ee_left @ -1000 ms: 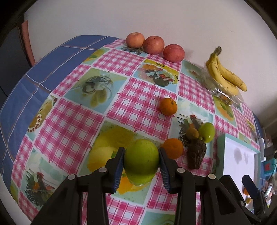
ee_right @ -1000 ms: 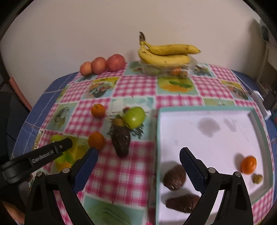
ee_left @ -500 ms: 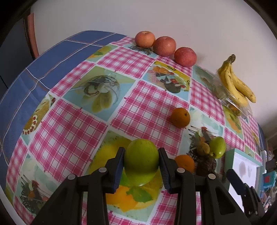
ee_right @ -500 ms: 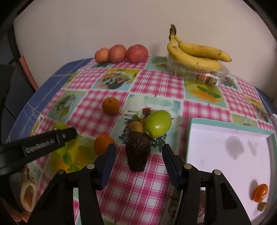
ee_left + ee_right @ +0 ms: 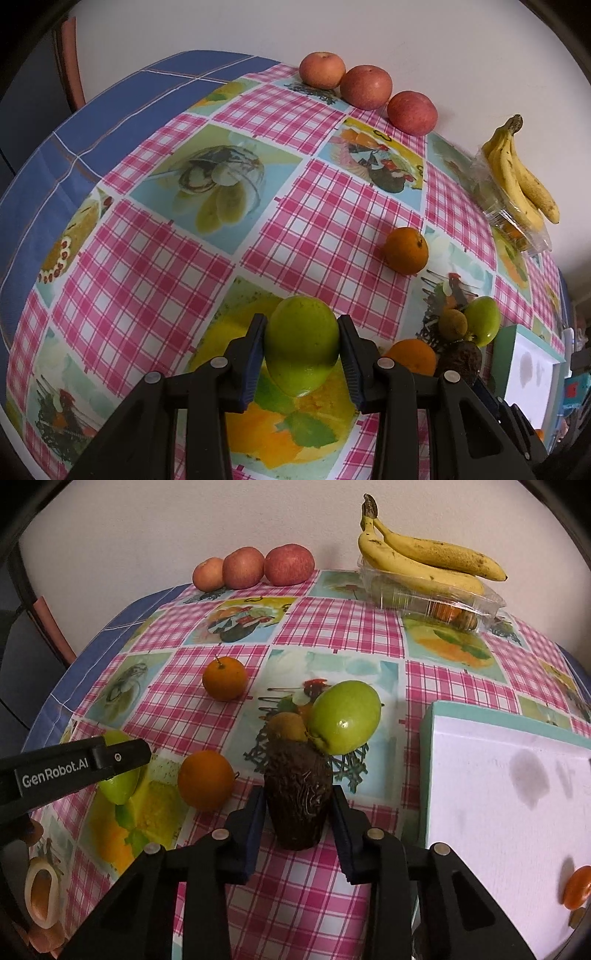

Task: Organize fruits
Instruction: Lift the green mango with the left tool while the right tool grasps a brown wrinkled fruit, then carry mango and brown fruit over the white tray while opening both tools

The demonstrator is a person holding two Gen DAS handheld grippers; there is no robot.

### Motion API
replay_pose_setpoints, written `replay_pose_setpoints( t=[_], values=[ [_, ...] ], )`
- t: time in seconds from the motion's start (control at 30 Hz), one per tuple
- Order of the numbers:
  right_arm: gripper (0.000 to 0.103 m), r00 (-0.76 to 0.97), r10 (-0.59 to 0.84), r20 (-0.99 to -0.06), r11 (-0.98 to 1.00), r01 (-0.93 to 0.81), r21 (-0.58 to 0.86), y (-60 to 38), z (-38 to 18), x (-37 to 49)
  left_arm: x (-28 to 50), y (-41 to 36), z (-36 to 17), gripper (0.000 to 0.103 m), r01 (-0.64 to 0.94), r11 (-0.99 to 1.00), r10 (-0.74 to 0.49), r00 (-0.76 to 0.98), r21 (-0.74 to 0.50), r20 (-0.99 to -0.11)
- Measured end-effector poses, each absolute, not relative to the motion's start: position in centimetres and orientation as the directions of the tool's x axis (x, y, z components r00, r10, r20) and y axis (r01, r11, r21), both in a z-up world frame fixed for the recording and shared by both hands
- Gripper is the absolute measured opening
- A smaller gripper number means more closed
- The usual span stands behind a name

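Note:
My left gripper point(image 5: 302, 322) is shut on a green fruit point(image 5: 302, 345), held just over the yellow picture square of the tablecloth. That gripper point(image 5: 74, 768) and its fruit point(image 5: 120, 786) also show at the left of the right wrist view. My right gripper point(image 5: 297, 794) has its blue pads against both sides of a dark brown rough fruit point(image 5: 298, 797) that stands on the cloth. Behind it lie a small brown fruit point(image 5: 287, 726) and a second green fruit point(image 5: 345, 718). One orange point(image 5: 205, 780) lies left of the brown fruit, another orange point(image 5: 224, 678) farther back.
A white tray with a teal rim point(image 5: 498, 812) sits at the right, an orange point(image 5: 576, 886) inside near its edge. Three red apples point(image 5: 251, 568) line the back wall. Bananas point(image 5: 424, 559) rest on a clear plastic box point(image 5: 436, 598) at the back right.
My right gripper left the tray, swung left to the dark brown fruit and narrowed around it. The left gripper kept its hold on the green fruit and drifted slightly.

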State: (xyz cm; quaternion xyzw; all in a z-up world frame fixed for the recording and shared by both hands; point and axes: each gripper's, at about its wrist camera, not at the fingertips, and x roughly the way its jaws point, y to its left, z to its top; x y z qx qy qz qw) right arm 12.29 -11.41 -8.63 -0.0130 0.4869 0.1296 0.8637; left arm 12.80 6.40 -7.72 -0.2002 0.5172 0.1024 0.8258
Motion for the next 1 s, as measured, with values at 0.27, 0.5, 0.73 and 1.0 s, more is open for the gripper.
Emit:
replay_pose_setpoints(
  t=[0.27, 0.5, 0.73, 1.0],
  values=[
    [0.036, 0.533, 0.213, -0.819, 0.963, -0.256, 0.084, -11.6, -6.1, 10.8, 12.2, 6.1, -6.9, 0.041, -0.372, 0.900, -0.042, 0.445, -0.228, -0.895],
    [0.036, 0.572, 0.191, -0.798, 0.966, -0.254, 0.049, -12.5, -3.7, 9.6, 11.3, 5.1, -5.3, 0.041, -0.358, 0.909, -0.024, 0.464, -0.212, -0.885],
    [0.036, 0.583, 0.163, -0.796, 0.976, -0.212, 0.045, -15.1, -2.6, 9.3, 10.8, 3.5, -4.8, 0.041, -0.345, 0.916, -0.025, 0.463, -0.206, -0.886],
    [0.036, 0.585, 0.094, -0.805, 0.995, -0.085, 0.054, -20.5, -1.9, 9.5, 10.5, 0.4, -3.7, 0.041, -0.295, 0.933, -0.040, 0.485, -0.207, -0.873]
  ],
)
